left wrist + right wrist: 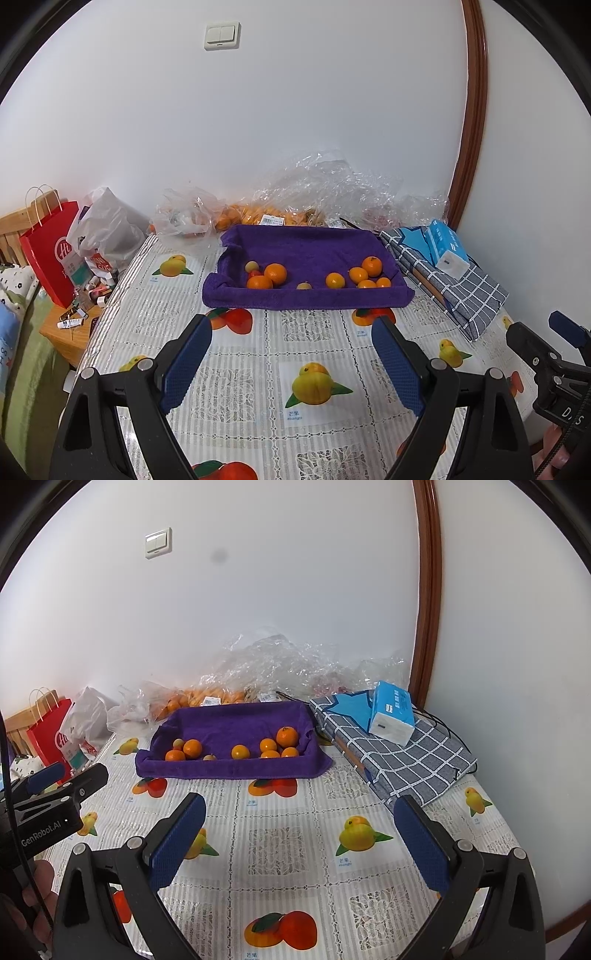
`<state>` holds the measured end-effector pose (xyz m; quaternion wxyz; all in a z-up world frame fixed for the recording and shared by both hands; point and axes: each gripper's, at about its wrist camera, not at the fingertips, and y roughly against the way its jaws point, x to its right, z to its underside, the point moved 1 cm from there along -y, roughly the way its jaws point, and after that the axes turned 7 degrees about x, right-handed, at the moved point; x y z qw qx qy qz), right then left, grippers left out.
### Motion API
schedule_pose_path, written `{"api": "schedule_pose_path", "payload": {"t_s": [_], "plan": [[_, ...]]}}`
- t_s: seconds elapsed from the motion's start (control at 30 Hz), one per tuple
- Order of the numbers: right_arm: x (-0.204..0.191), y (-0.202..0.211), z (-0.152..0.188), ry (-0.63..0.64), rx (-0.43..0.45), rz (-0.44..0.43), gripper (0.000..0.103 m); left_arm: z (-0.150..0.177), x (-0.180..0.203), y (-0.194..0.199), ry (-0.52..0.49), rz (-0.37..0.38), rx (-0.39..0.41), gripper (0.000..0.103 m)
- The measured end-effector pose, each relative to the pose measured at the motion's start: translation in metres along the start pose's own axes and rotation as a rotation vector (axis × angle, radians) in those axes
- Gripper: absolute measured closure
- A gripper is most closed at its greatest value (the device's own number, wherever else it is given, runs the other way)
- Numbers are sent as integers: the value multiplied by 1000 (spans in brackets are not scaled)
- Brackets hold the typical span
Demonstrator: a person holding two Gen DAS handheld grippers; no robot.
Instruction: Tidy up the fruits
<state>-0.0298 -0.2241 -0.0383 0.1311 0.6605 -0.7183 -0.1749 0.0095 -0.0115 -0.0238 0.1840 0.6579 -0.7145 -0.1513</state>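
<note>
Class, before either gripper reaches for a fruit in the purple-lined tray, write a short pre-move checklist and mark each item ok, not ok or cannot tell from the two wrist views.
1. left gripper jaws open and empty: ok.
2. right gripper jaws open and empty: ok.
3. Tablecloth between both grippers and the purple tray free of obstacles: ok.
4. Fruits reachable from above: ok; the oranges, such as the largest orange, lie uncovered in a single layer.
5. Fruits spaced for a clean grip: not ok on the right, where four oranges cluster closely; the lone middle orange stands apart.
6. Where the sorted fruit should go: cannot tell.
</note>
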Motion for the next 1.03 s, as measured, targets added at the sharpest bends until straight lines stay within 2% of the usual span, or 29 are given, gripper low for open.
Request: {"api": "schedule_pose_path", "payload": {"t_s": [1.03], "plan": [[-2, 6, -1, -1, 9, -2, 3, -5, 1, 5, 6, 6, 7, 14]]}}
